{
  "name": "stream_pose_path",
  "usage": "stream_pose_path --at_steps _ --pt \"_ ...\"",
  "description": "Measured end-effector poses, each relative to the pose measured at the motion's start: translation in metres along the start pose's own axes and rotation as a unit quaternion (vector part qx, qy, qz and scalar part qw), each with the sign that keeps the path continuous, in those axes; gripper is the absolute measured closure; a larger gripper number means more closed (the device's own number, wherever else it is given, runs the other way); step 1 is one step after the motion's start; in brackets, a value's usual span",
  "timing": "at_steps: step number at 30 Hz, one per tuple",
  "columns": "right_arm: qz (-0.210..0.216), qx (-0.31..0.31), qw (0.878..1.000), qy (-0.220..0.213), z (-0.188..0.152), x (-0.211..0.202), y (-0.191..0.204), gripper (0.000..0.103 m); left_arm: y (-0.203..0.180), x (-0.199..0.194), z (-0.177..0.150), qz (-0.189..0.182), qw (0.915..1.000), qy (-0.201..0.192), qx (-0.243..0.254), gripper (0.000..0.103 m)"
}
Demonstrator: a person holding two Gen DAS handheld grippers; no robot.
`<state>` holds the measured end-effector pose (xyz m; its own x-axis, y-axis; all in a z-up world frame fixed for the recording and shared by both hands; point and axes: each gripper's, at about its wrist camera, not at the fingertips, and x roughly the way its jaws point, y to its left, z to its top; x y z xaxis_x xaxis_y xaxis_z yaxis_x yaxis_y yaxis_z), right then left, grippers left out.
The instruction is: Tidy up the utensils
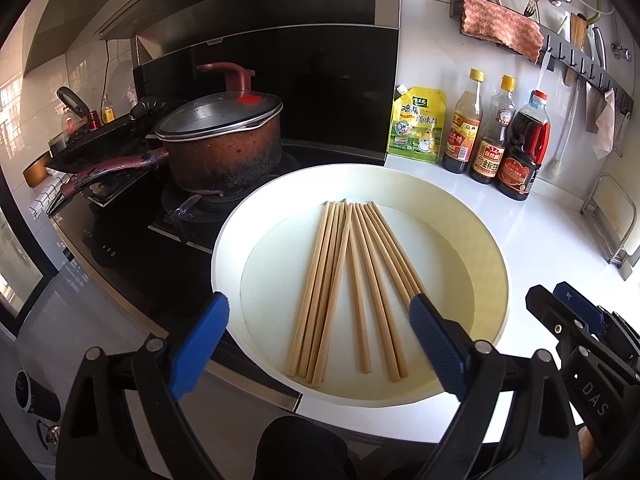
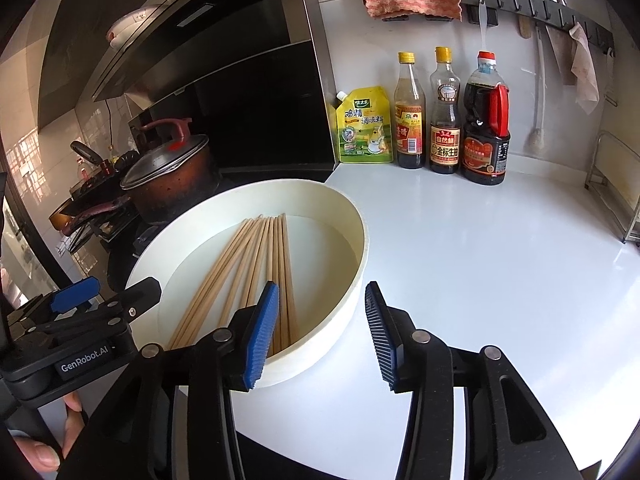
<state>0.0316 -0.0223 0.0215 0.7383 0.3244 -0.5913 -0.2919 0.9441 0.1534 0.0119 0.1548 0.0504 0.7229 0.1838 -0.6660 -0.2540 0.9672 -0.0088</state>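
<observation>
Several wooden chopsticks (image 1: 340, 280) lie fanned out on the floor of a round white tub (image 1: 224, 248) on the counter. My left gripper (image 1: 319, 302) hangs over the tub's near side, its blue pads (image 1: 208, 340) spread wide on either side of the chopsticks and touching none. In the right wrist view the chopsticks (image 2: 256, 256) lie in the tub (image 2: 348, 216), and my right gripper (image 2: 322, 286) is open astride its near right wall. One pad is inside and one outside, neither pressing. The left gripper (image 2: 108, 296) shows at that view's left edge and the right gripper (image 1: 568, 312) at the other's right.
A lidded brown pot (image 1: 224, 152) and dark pans sit on the stove left of the tub. A yellow pouch (image 1: 416, 128) and three sauce bottles (image 1: 490, 144) stand at the wall. A metal rack (image 1: 616, 224) is far right. White counter (image 2: 480, 260) spreads right of the tub.
</observation>
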Motion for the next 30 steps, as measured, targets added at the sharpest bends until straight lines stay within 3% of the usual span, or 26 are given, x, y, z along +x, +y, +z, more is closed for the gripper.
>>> stream_pose_path --at_steps 17,30 --pt "-0.019 0.006 1.0 -0.01 -0.0018 -0.0029 -0.0044 0.034 0.0016 -0.0045 0.0002 0.013 0.9999 -0.004 0.004 0.006" --pt "-0.019 0.006 1.0 -0.002 -0.0036 0.0008 -0.0032 0.032 0.0082 0.0006 -0.0001 0.022 0.9997 0.006 -0.009 0.006"
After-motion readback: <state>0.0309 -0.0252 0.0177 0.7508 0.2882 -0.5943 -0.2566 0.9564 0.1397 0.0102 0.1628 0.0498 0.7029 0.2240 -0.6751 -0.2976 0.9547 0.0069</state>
